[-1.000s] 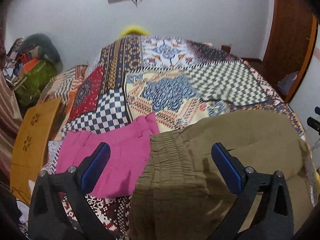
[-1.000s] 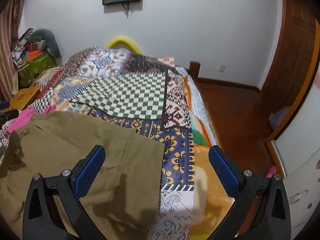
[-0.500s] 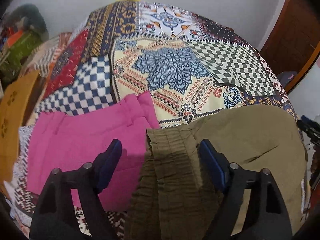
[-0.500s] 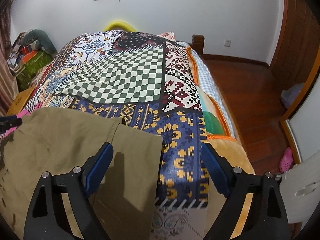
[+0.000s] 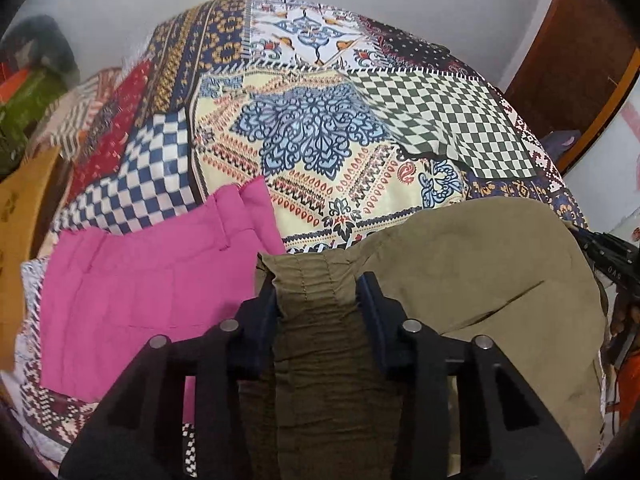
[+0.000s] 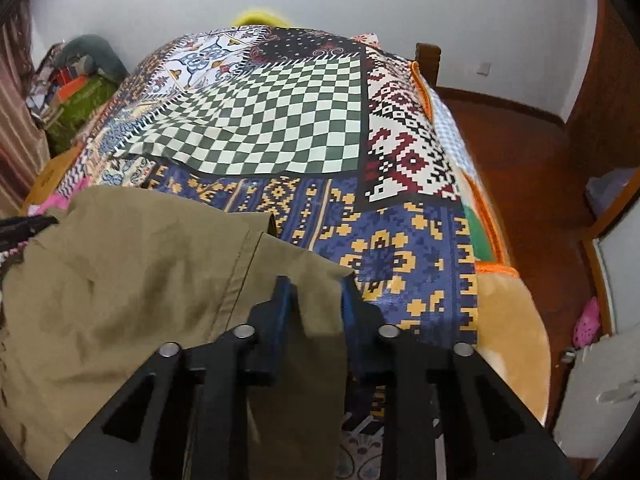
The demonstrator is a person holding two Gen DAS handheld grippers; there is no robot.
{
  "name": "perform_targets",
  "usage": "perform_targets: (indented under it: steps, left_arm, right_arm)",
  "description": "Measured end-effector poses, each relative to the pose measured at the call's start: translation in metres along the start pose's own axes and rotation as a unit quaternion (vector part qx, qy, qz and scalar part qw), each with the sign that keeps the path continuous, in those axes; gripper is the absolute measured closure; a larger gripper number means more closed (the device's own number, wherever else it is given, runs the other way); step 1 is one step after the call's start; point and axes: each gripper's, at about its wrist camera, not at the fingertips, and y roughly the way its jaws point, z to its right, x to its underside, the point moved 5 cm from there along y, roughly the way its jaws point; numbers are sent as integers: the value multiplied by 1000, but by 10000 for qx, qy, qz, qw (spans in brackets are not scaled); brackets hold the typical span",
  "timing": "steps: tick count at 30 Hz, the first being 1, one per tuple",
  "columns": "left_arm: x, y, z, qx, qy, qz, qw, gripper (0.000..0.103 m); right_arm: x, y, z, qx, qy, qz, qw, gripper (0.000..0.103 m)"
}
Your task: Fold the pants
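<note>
Olive-brown pants (image 5: 472, 276) lie across the near end of a patchwork bedspread (image 5: 312, 140). My left gripper (image 5: 318, 292) is shut on their gathered elastic waistband (image 5: 316, 280). In the right wrist view the same pants (image 6: 132, 280) spread to the left, and my right gripper (image 6: 316, 296) is shut on the hem corner of a leg (image 6: 316, 280). The right gripper's tip shows at the right edge of the left wrist view (image 5: 608, 248).
Folded pink pants (image 5: 152, 280) lie just left of the olive pair. The bed's right edge (image 6: 492, 248) drops to a wooden floor (image 6: 532, 152). Clutter is piled at the far left by the wall (image 6: 76, 76). A wooden door (image 5: 580, 52) stands at the right.
Both grippers have moved forward and down onto the olive pants and closed from wide open: the left on the waistband, the right on the leg hem.
</note>
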Motion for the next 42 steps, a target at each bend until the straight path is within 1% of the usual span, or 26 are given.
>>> perform_targets:
  steps: [1,2,4,7,12,16,20,22,25,27,28,31,32,34,36,38,40,42]
  left_arm:
    - [-1,-4,-1,-175,58,38,9998,89]
    - [-2,-8,-2,-197,73,70,9998,89]
    - [-6,-20,-6,-127,-15,192,9997,91]
    - [-12,-38,-8,-70,-9,391,9992,95]
    - [-23,-67,-5,-185,99,757,9969,98]
    - [-35,-91,-8,-178,57,1097,9938,98]
    - [-48,-102,-16,-246,11,1293,9913,98]
    - [-52,-99,-21,-272,-32,1297,9912,98]
    - [-53,-84,-32,-294,-185,1187,9923,98]
    - [-51,-71,-39,-309,-285,1084,9932,98]
    - [-49,-65,-42,-318,-303,1036,9936,98]
    - [-44,-41,-49,-472,-329,750,9955,97]
    - [-42,-37,-50,-512,-332,688,9958,95]
    - [-38,-30,-53,-646,-282,597,9957,91]
    - [-35,-33,-55,-775,-217,619,9948,85]
    - [-32,-41,-56,-789,-201,687,9943,74]
    - [-25,-55,-55,-721,-198,754,9944,69]
    - [-13,-74,-52,-658,-144,836,9942,62]
  right_arm:
    - [-1,-4,1,-44,37,57,10000,92]
    - [-2,-8,1,-46,57,125,9999,93]
    - [-7,-18,1,1,29,310,9995,94]
    - [-21,-40,0,14,24,648,9979,96]
    - [-45,-68,-12,30,-149,1089,9939,97]
    - [-74,-87,-26,127,-359,1451,9887,97]
    - [-104,-92,-33,215,-438,1704,9842,97]
    - [-118,-87,-37,275,-483,1771,9826,97]
    - [-136,-67,-45,392,-587,1772,9816,97]
    - [-139,-55,-49,493,-630,1713,9820,97]
    - [-143,-43,-53,515,-655,1650,9828,96]
    - [-145,-22,-55,453,-619,1419,9869,95]
    - [-144,-14,-56,489,-572,1310,9885,93]
    - [-143,-10,-54,545,-514,1235,9895,88]
    - [-138,-14,-50,482,-473,1207,9904,67]
    - [-132,-25,-48,453,-458,1296,9895,58]
    - [-122,-37,-46,437,-506,1271,9896,58]
    - [-103,-55,-41,338,-466,1205,9910,58]
